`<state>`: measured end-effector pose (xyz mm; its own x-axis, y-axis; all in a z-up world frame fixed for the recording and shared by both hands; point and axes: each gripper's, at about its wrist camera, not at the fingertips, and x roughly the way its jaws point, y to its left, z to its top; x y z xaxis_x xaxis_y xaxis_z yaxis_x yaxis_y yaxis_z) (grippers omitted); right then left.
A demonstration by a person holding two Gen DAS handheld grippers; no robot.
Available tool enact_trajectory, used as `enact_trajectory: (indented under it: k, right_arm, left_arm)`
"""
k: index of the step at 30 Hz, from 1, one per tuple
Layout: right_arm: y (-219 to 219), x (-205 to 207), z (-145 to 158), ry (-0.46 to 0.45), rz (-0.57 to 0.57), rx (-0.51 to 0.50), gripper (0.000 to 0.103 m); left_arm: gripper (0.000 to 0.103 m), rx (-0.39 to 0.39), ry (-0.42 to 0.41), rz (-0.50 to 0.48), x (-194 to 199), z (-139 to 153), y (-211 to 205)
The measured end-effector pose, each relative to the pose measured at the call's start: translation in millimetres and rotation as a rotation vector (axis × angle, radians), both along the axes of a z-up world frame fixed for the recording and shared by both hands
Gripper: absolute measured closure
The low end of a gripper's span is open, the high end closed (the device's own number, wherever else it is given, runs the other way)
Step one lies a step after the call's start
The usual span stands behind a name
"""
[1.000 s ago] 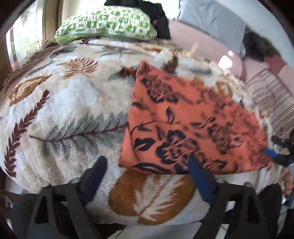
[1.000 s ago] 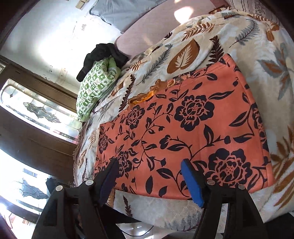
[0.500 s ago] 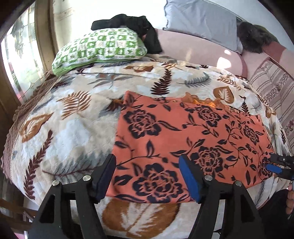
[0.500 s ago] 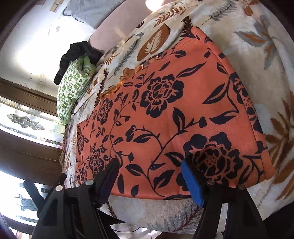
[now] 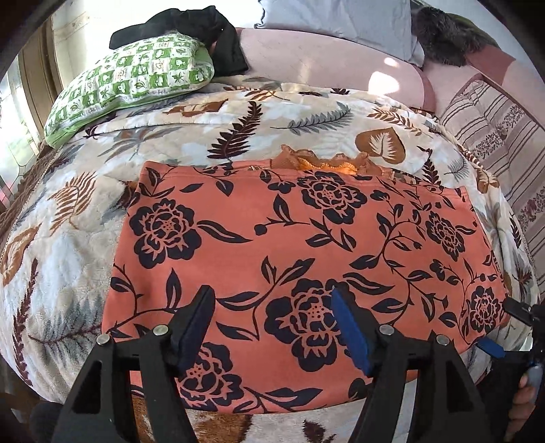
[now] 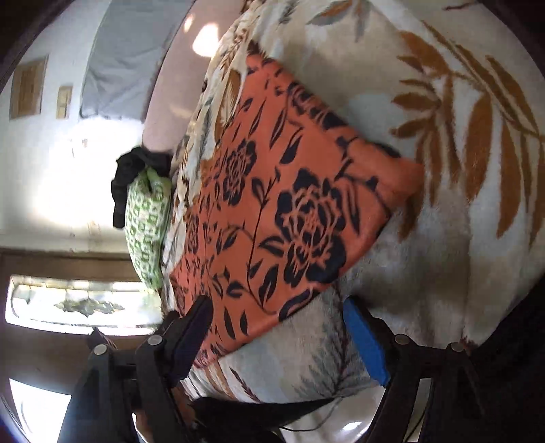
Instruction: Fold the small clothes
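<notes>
An orange garment with a dark floral print (image 5: 289,245) lies flat on the leaf-patterned blanket (image 5: 68,245); orange lace (image 5: 323,163) peeks out at its far edge. My left gripper (image 5: 272,306) is open and empty, hovering over the garment's near edge. My right gripper (image 6: 276,317) is open and empty over the garment's (image 6: 272,191) near right corner; it also shows in the left wrist view (image 5: 507,327) at the garment's right corner.
A green checked pillow (image 5: 133,81) with a black cloth (image 5: 190,27) on it lies at the bed's far left. A grey pillow (image 5: 340,17) and a striped cushion (image 5: 494,129) sit at the back and right. The blanket's (image 6: 442,170) front edge drops off below the grippers.
Both grippers have moved closer to the garment. The left one now hovers over its near edge. The right view has tilted and swung toward the garment's right corner.
</notes>
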<state>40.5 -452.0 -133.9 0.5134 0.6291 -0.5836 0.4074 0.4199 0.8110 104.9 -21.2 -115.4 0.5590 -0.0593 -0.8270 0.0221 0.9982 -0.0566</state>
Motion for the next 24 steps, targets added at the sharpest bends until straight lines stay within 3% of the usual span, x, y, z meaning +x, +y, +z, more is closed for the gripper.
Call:
enact_trajectory:
  k: [3,13,16,19,20,21,23,24]
  right_arm:
    - [-11.7,3.5,-7.3,0.016,-0.08,0.084,0.021]
    - [-19.4,19.7,1.0,-0.016,-0.152,0.077,0.02]
    - [-18.6,24.3,6.5,-0.047,-0.151,0.075,0.02]
    - [-17.5,25.9,2.2,-0.038,-0.14,0.051,0.02]
    - [-17.0,27.2,-1.8,-0.029,-0.142,0.055,0.02]
    - [-16.9,27.7,-4.8,-0.026,-0.143,0.065,0.02]
    - [-15.7,31.2,-3.7,-0.035,-0.137,0.059,0.02]
    - [-14.8,33.0,-1.0,-0.042,-0.131,0.052,0.021]
  left_arm:
    - [0.032,0.009,0.008,-0.001,2.5,-2.9,0.2]
    - [0.032,-0.01,0.01,-0.004,4.2,-5.0,-2.2]
    - [0.022,-0.027,-0.012,0.0,5.7,-1.6,-5.4]
    - [0.02,-0.014,0.043,-0.032,14.7,-20.7,-17.3]
    - [0.02,0.017,0.09,-0.048,20.1,-35.3,-22.9]
    - [0.014,0.078,0.089,-0.069,20.8,-44.9,-29.8]
    - [0.013,0.161,0.043,-0.088,13.5,-38.3,-39.8]
    - [0.013,0.149,0.043,-0.088,10.6,-30.5,-40.6]
